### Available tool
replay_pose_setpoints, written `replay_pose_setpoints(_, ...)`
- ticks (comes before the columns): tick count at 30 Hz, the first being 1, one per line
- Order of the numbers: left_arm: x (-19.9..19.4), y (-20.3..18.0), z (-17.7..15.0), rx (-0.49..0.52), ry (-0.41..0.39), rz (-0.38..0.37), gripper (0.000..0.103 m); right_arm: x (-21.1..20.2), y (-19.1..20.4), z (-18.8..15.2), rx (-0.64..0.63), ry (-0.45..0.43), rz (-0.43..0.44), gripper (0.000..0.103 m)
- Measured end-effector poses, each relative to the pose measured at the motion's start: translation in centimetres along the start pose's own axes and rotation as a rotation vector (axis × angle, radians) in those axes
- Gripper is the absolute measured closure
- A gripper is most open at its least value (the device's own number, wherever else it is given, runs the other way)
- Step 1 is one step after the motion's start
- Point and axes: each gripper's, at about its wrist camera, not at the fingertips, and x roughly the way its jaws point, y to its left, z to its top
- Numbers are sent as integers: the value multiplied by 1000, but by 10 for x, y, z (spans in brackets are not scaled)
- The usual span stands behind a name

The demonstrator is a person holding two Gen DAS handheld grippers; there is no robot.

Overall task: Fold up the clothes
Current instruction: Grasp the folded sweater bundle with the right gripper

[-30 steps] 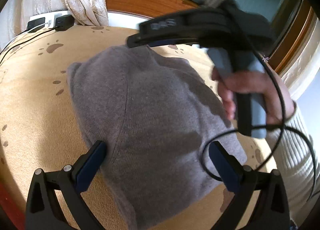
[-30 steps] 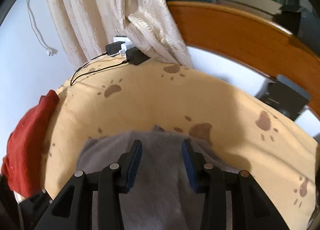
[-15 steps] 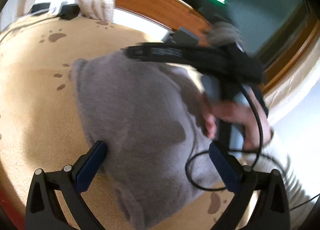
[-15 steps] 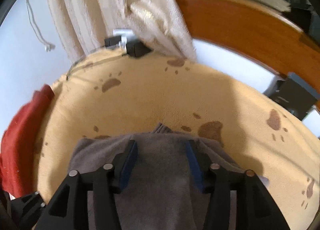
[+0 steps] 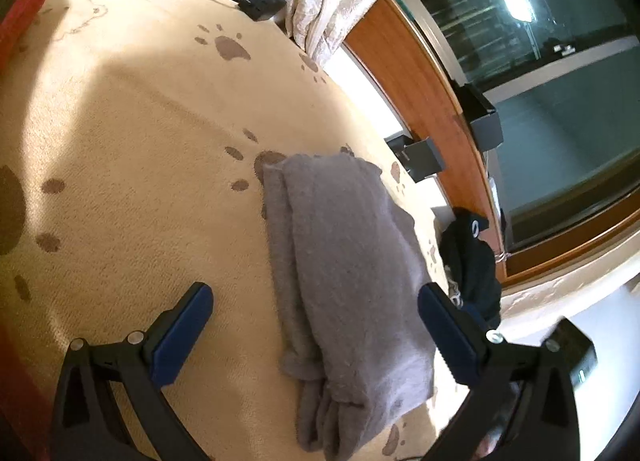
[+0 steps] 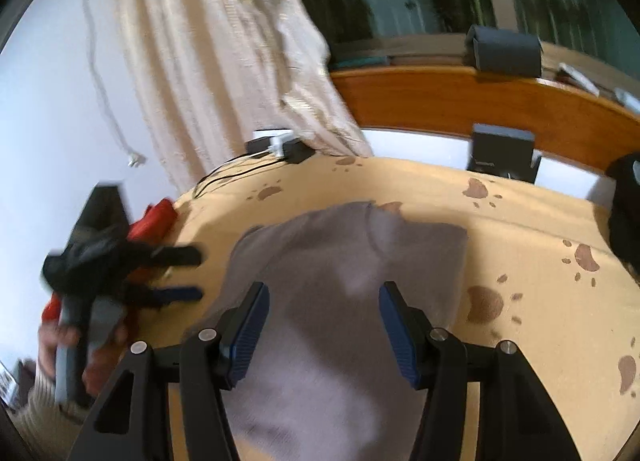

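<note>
My left gripper (image 5: 315,327) and right gripper (image 6: 324,323) both hang with jaws apart and nothing gripped above the folded grey garment (image 5: 348,281), which lies flat on the paw-print blanket (image 5: 132,133) near the window ledge (image 5: 420,73).

The grey knit garment (image 5: 344,261) lies folded into a long, narrow bundle on the tan paw-print blanket (image 5: 132,149). It is soft and fuzzy, a plain muted grey with no pattern. Several layers are stacked: along one long side the folded edges show one above another, and at the near end thicker rolled folds stick out from under the top layer. The far end is squared off and lies over a brown paw print on the blanket. In the right wrist view the same garment (image 6: 344,301) looks broader and blurred, its top surface smooth, resting flat on the blanket.
</note>
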Motion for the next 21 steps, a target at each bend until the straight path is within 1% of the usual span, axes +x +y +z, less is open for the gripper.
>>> replay_pose_setpoints(3,6,-1,1,2,28,-42,0,-10,28,-11,-81,-27,-9,44)
replay_pose_setpoints(8,8,0,3,-21,57,-96,0,-7,61,-23,-170,-25,-29,42)
replay_pose_setpoints(10,8,2,8,-57,79,-110,0,-3,66,-27,-180,-13,-32,42)
replay_pose_setpoints(13,6,1,18,-100,98,-166,0,0,66,-33,-166,9,-19,42)
replay_pose_setpoints(16,3,-7,29,-76,89,-154,0,1,68,-32,-181,9,-22,42)
replay_pose_setpoints(19,3,-4,29,-63,87,-141,0,7,80,-26,-246,12,-65,42)
replay_pose_setpoints(21,6,3,26,-80,99,-139,0,16,89,-22,-276,28,-60,42)
